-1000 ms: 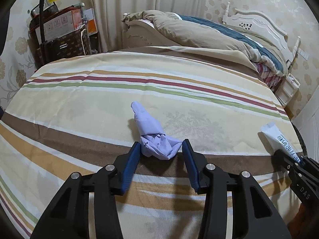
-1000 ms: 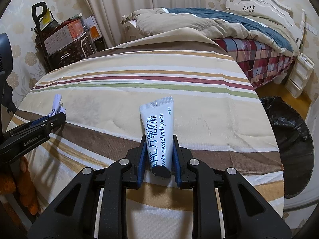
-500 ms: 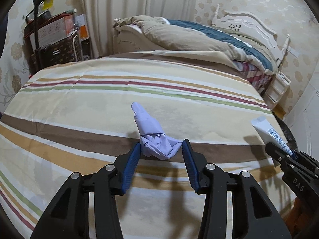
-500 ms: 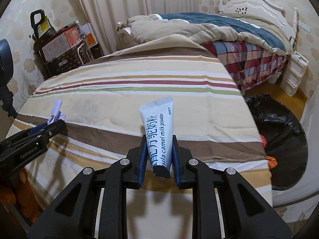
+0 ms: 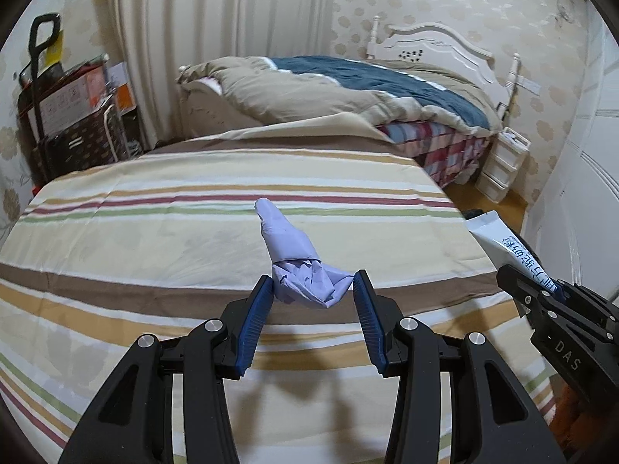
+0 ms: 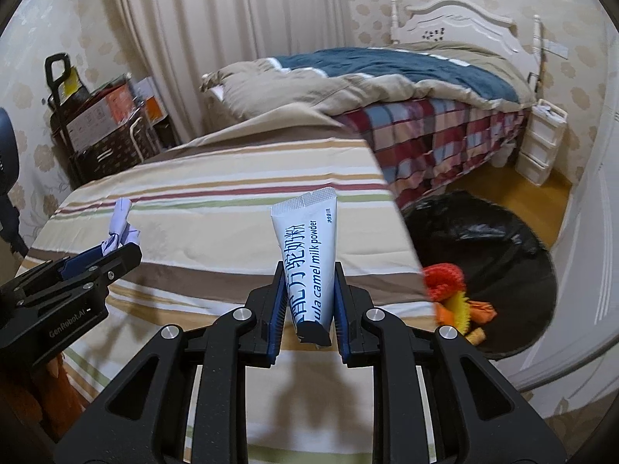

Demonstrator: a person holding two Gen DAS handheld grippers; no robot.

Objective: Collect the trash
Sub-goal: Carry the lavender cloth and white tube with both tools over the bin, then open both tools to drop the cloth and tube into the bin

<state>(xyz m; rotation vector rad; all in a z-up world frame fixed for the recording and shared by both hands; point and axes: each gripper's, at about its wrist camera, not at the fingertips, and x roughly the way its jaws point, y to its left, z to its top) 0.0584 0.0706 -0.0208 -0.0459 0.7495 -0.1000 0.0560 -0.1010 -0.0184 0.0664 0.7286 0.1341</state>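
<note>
My left gripper (image 5: 313,282) is shut on a crumpled pale purple paper (image 5: 298,266) and holds it above the striped table cover (image 5: 154,239). My right gripper (image 6: 307,270) is shut on a white camel milk powder sachet (image 6: 309,247), held upright above the table's right edge. The sachet also shows at the right of the left wrist view (image 5: 506,243), and the purple paper at the left of the right wrist view (image 6: 120,224). A black-lined trash bin (image 6: 491,247) stands on the floor to the right, with orange and yellow trash (image 6: 452,290) in it.
A bed with a tan and blue quilt (image 6: 387,77) lies behind the table. A white drawer unit (image 6: 541,143) stands by the bed. Boxes and a cart (image 6: 100,123) stand at the back left. A white door or wall (image 6: 588,270) is at the right.
Both grippers have lifted and moved to the right with their loads. The trash bin has come further into the right wrist view, with the orange and yellow trash inside now visible.
</note>
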